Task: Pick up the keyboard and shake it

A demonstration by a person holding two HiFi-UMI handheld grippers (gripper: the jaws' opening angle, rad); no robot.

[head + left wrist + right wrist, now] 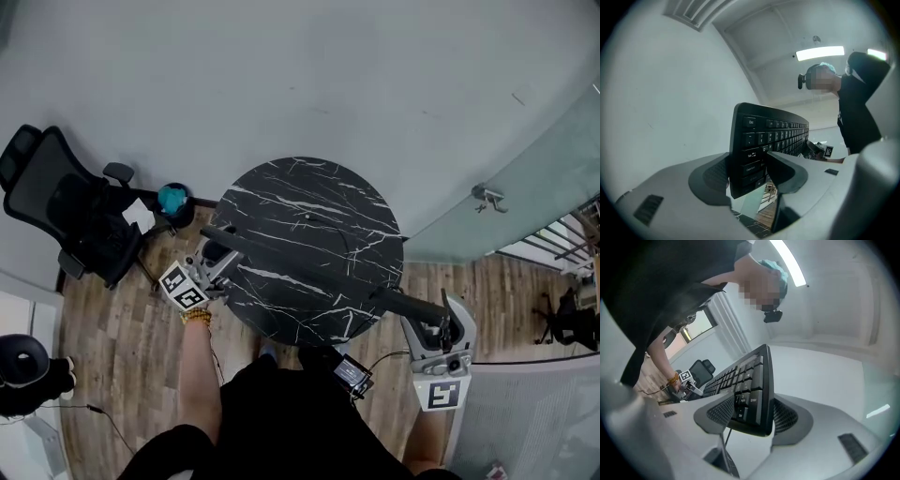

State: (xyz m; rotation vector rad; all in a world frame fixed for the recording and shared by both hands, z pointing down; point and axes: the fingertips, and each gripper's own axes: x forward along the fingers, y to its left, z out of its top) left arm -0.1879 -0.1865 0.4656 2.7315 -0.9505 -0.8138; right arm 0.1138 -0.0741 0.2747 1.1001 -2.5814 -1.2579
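Note:
A black keyboard point(319, 267) is held in the air above the round black marble table point(328, 211), seen edge-on as a thin dark bar from left to right. My left gripper point(214, 259) is shut on its left end, the Esc and Caps Lock keys point(752, 154) sitting between the jaws point(749, 174). My right gripper point(441, 323) is shut on the right end, clamping the numpad edge point(754, 394) between its pads point(749, 416). The keyboard stands on its long edge, keys facing the person.
A black office chair point(66, 206) stands at the left on the wooden floor, with a teal object point(172, 199) beside it. A glass partition point(525, 187) runs at the right. A small device point(352, 373) with cables hangs at the person's waist.

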